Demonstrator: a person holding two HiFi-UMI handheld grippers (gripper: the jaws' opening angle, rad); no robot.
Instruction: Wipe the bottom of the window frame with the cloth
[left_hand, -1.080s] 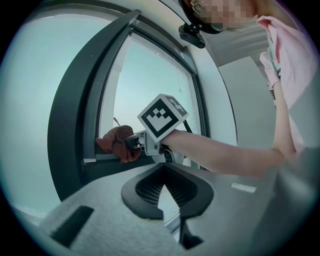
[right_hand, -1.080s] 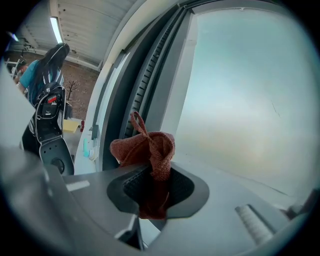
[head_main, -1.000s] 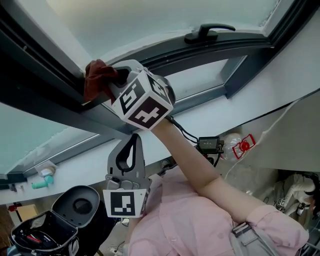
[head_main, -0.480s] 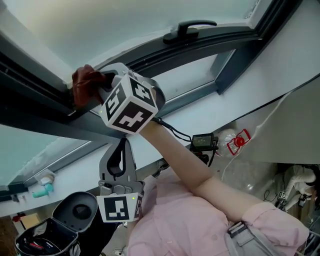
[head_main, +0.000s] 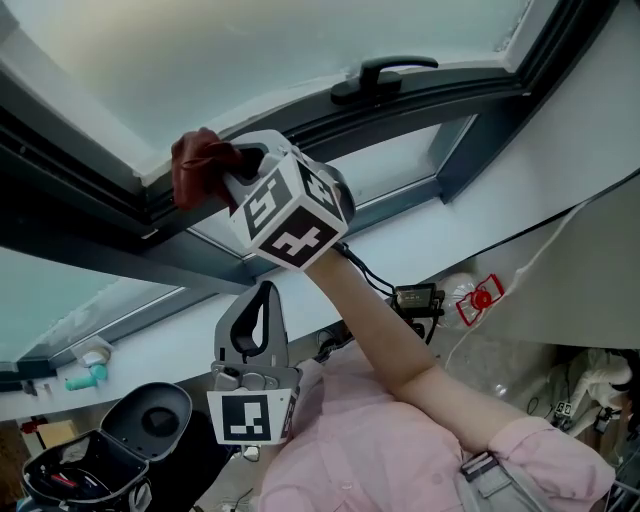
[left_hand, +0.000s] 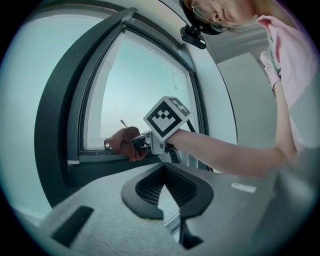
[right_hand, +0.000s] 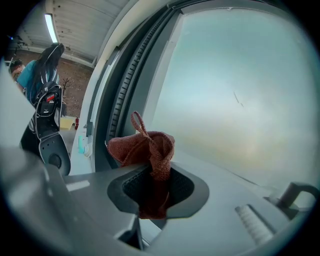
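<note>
My right gripper (head_main: 236, 168) is shut on a red-brown cloth (head_main: 198, 163) and holds it against the bottom rail of the dark grey window frame (head_main: 120, 235). In the right gripper view the cloth (right_hand: 145, 145) bunches out between the jaws of that gripper (right_hand: 156, 187), beside the frame's ribbed seal (right_hand: 120, 100). The left gripper view shows the cloth (left_hand: 122, 142) resting on the frame's ledge (left_hand: 95, 161). My left gripper (head_main: 262, 298) hangs lower, apart from the frame, its jaws (left_hand: 165, 189) shut on nothing.
A black window handle (head_main: 385, 72) sits further right on the frame. Below the sill are a black open case (head_main: 145, 420), a small teal object (head_main: 85, 375), and a black device with cables (head_main: 415, 297). The person's arm in a pink sleeve (head_main: 420, 440) fills the lower right.
The right gripper has slid the cloth a little to the right along the frame, toward the handle. The left gripper has stayed low and shut.
</note>
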